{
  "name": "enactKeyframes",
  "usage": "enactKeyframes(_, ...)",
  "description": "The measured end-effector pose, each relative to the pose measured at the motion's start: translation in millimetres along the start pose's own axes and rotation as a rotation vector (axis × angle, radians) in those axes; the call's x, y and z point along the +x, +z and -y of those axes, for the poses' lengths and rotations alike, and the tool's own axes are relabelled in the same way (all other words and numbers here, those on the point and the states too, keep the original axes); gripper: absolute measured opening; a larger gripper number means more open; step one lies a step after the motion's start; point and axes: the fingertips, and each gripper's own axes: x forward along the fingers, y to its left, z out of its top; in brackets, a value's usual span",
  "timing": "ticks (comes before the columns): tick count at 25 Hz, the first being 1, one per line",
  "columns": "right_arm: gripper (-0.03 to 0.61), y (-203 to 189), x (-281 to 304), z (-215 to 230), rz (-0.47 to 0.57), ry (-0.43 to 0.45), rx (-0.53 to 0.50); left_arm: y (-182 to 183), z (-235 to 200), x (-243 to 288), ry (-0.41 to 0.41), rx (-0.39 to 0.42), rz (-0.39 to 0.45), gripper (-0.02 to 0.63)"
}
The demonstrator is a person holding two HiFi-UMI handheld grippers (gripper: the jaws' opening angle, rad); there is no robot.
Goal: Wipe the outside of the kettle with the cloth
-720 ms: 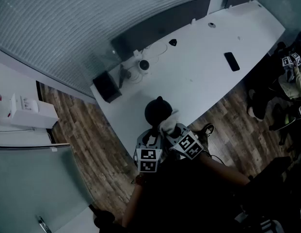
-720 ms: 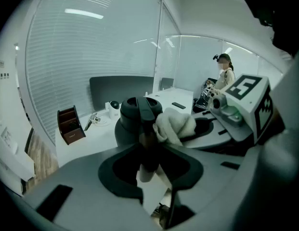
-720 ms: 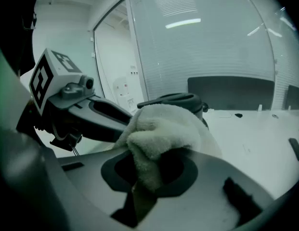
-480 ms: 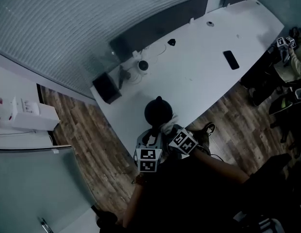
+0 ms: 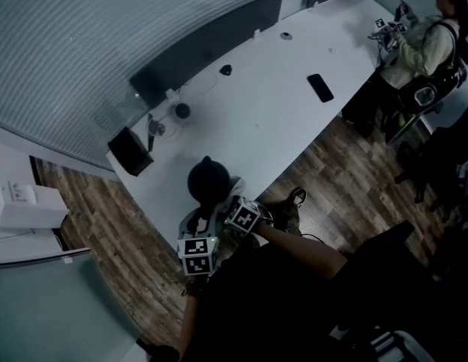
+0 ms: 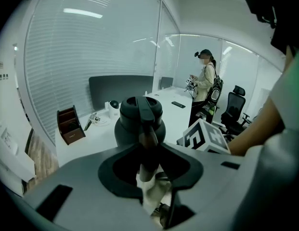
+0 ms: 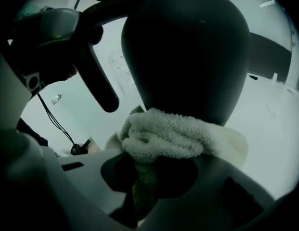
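Clamped the left gripper (image 6: 150,165) on the handle (image 6: 148,141) of the black kettle (image 6: 139,121), at the near end of the white table (image 5: 279,119). Pinched the cloth (image 7: 171,134) in the right gripper (image 7: 144,177), bunched against the kettle's lower belly just beyond the jaws. Saw a brown desk organiser (image 6: 70,125) farther along the table, contents too dark to tell.

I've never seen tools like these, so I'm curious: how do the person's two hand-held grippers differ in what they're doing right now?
The left hand-held gripper is clamped on the dark handle of the kettle; the right hand-held gripper is clamped on a pale, bunched cloth. The left holds the kettle itself; the right only presses the cloth against its lower body. Both are shut on something and work on the same kettle.
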Motion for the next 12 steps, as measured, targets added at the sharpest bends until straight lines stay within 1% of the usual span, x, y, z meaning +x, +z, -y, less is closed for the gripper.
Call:
enactKeyframes(2, 0.064, -10, -2, -5, -0.005, 0.013, -0.01, -3, 4, -1, 0.006, -0.002, -0.008, 0.124)
enactKeyframes(6, 0.064, -24, -33, -19, 0.016, 0.035, -0.032, -4, 11, 0, -0.001, -0.002, -0.014, 0.124)
enactKeyframes(9, 0.064, -20, -68, -27, 0.094, 0.035, -0.039, -3, 10, 0, -0.007, -0.001, -0.002, 0.124)
enactKeyframes(12, 0.064, 0, -109, -22, 0.193, -0.011, -0.052, 0, 12, 2, -0.014, 0.008, 0.008, 0.124)
